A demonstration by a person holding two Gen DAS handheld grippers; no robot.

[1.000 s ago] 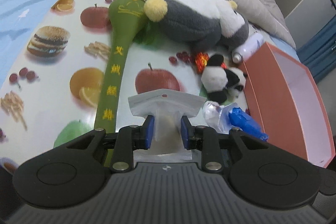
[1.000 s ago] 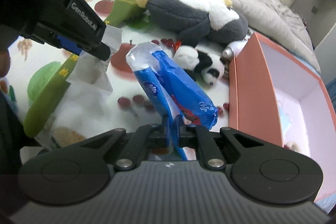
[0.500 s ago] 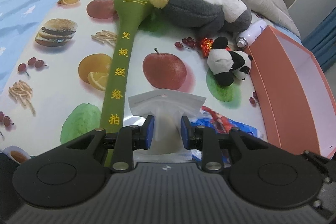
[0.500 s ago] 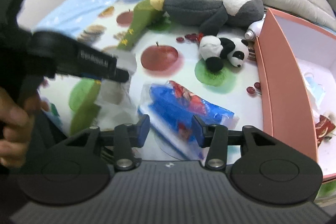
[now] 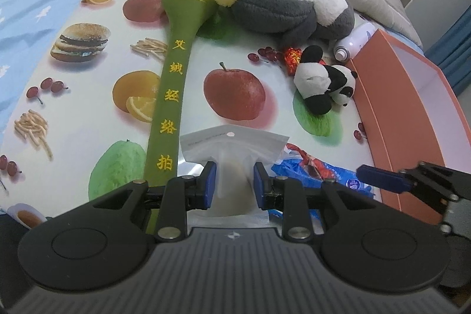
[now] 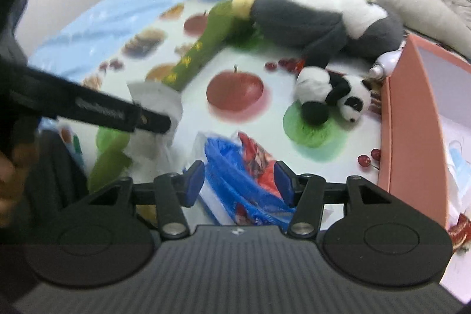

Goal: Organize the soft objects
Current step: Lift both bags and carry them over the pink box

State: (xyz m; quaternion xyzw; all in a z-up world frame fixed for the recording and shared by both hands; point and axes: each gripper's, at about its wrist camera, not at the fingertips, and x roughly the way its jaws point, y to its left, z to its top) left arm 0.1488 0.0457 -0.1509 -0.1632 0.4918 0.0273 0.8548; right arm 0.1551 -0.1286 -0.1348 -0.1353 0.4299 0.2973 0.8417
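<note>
The left hand-held gripper point(image 5: 234, 181) is clenched on a frosted white pouch point(image 5: 234, 141), held above the fruit-print cloth point(image 5: 88, 119) on the bed. The right hand-held gripper point(image 6: 239, 183) has just been opening — its jaws now stand apart, released, around the blue plastic packet point(image 6: 235, 175), which seems to lie on the cloth. A small panda toy point(image 6: 332, 96) lies near the pink box point(image 6: 412, 137) — a large grey-and-white plush point(image 5: 288, 8) beyond it.
</note>
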